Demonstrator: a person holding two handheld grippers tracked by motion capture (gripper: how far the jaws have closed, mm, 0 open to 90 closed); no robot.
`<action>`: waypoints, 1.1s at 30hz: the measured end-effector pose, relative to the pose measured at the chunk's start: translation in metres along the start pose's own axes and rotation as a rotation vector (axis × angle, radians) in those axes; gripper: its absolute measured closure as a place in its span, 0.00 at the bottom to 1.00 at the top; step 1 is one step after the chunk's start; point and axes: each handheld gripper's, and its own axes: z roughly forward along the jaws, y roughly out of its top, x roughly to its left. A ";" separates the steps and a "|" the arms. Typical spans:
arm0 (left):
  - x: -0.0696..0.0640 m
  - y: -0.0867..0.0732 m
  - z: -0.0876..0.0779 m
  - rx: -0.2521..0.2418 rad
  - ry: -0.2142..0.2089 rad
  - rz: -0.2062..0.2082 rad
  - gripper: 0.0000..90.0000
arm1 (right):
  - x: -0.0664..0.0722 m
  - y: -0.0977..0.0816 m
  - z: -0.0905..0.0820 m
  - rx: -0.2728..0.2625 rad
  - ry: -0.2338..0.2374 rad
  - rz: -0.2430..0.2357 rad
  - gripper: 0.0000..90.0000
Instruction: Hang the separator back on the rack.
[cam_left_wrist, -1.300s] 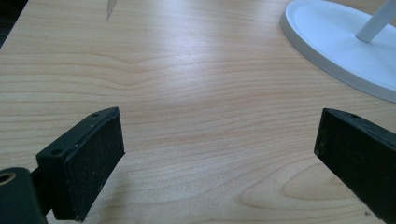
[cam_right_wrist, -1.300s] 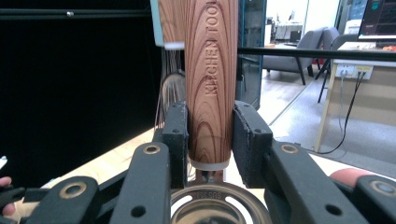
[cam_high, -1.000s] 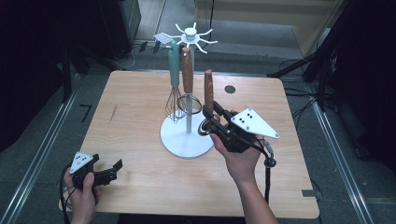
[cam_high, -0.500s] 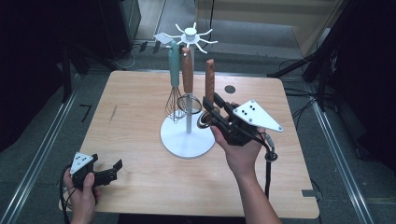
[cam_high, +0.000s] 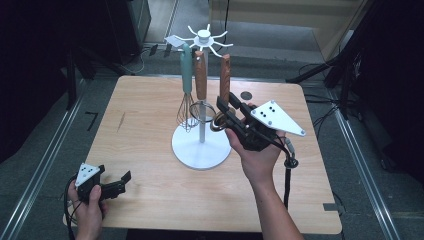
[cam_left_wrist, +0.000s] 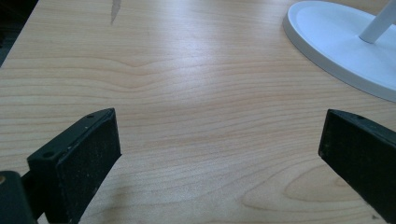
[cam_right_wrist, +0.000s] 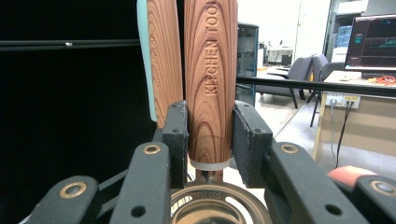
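Wooden-handled utensil (cam_high: 224, 75) stands upright in the high view, held at the handle's lower end by the right tongs (cam_high: 224, 111), just right of the white stand (cam_high: 201, 147); its metal head is hidden behind the tongs and hand. A whisk (cam_high: 187, 107) and another wooden handle (cam_high: 200, 75) hang from the stand. The left tongs (cam_high: 121, 181) rest low near the tabletop's (cam_high: 145, 105) front left edge, open wood around them.

Left gripper view: jaws wide apart, nothing between, stand base cut off at the upper right.

Right gripper view: both pads press the handle (cam_right_wrist: 209, 79); the round metal part (cam_right_wrist: 217, 207) below is partly cut off
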 end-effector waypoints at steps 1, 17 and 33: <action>0.000 0.000 0.000 0.000 0.000 0.000 0.00 | 0.000 0.001 0.001 -0.002 0.001 -0.005 0.78; 0.000 0.000 0.000 0.001 -0.013 0.004 0.00 | -0.001 0.002 0.015 0.035 -0.004 0.002 0.78; 0.001 0.001 0.001 0.002 -0.015 0.002 0.00 | -0.004 -0.004 0.014 0.070 0.063 -0.006 0.50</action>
